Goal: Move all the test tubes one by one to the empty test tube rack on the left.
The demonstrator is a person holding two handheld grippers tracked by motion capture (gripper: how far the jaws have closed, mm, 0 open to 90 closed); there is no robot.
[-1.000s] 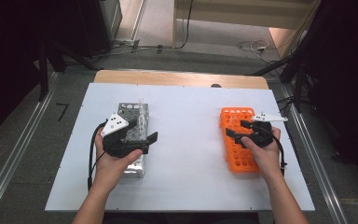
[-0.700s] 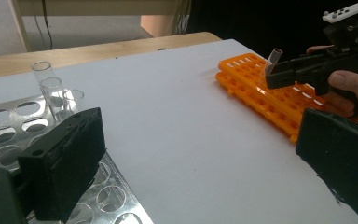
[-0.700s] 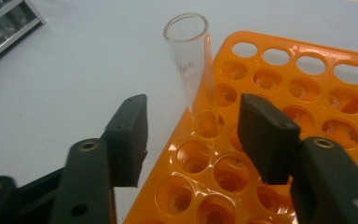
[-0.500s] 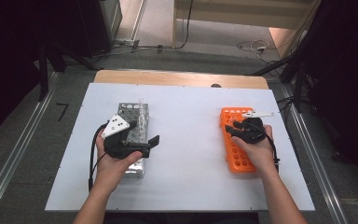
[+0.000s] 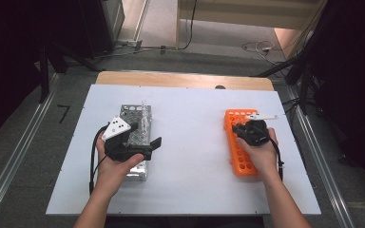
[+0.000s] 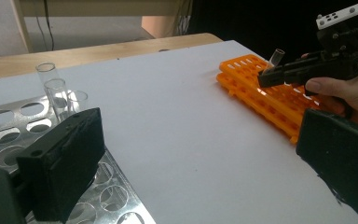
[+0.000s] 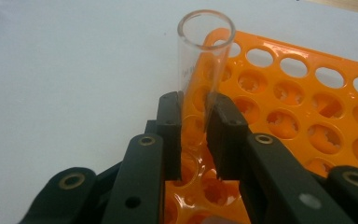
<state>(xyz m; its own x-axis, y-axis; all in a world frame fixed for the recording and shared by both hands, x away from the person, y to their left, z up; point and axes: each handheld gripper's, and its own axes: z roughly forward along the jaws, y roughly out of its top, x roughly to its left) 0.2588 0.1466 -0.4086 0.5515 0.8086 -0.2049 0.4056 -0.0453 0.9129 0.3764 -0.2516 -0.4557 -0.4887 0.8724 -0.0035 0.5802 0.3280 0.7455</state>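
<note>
My right gripper (image 7: 193, 107) is shut on a clear glass test tube (image 7: 205, 51), which stands tilted over the near end of the orange rack (image 7: 307, 93). Its jaws have just been closing with the tube between them. From the left gripper view, the tube (image 6: 276, 57) sticks up from the right gripper (image 6: 270, 77) above the orange rack (image 6: 261, 93). My left gripper (image 6: 200, 158) is open beside the metal rack (image 6: 9, 116), which holds three glass tubes (image 6: 56, 91). Its jaws have just been opening and nothing is between them.
The white table top (image 5: 190, 142) lies between the metal rack (image 5: 135, 116) on the left and the orange rack (image 5: 240, 156) on the right. A wooden edge (image 5: 180, 80) runs along the far side, with floor and cables beyond.
My right hand has shifted slightly to the left over the orange rack. The left hand has stayed where it was.
</note>
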